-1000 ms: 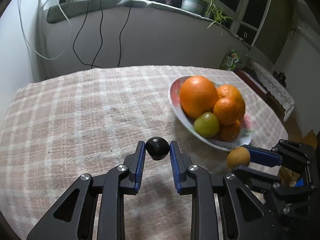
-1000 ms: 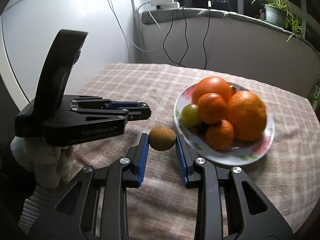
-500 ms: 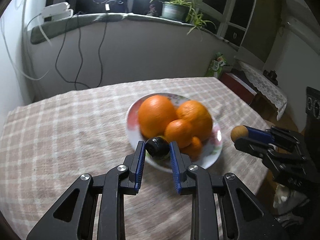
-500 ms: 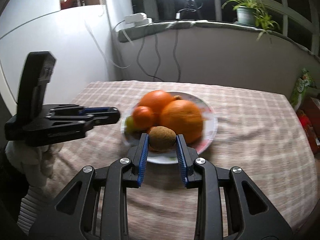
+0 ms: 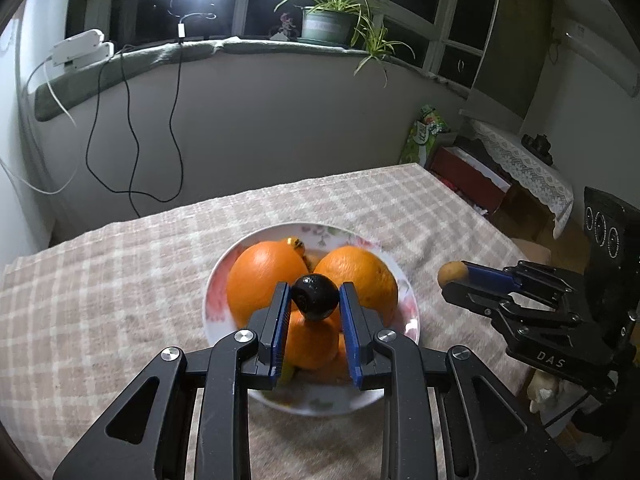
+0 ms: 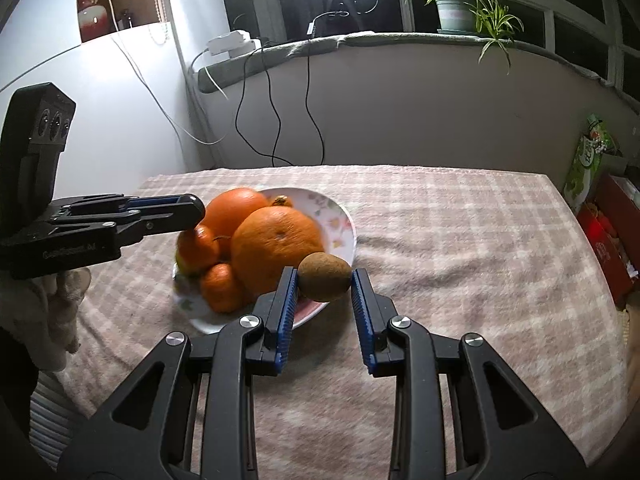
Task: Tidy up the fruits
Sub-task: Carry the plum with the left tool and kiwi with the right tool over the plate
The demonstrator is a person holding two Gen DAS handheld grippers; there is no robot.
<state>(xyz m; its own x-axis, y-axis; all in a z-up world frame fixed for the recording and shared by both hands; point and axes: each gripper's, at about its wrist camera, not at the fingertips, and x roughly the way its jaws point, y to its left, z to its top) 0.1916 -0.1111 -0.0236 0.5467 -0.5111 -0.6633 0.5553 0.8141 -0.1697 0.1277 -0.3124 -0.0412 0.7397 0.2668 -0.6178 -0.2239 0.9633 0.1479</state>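
- Both my tongs have swung from the desk [image 6: 440,216] toward the plate [image 5: 320,236].
- Left tongs [image 5: 315,300]: clamped on a dark fruit [image 5: 315,297] above the oranges [image 5: 266,280].
- Right tongs [image 6: 325,280]: clamped on a kiwi [image 6: 325,277] beside the plate's rim.

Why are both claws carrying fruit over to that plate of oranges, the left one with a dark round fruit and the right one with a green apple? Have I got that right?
Nearly. The right claw grips a brown kiwi, not a green apple, as the right wrist view shows. The left claw does hold a dark round fruit, and the plate does carry oranges.
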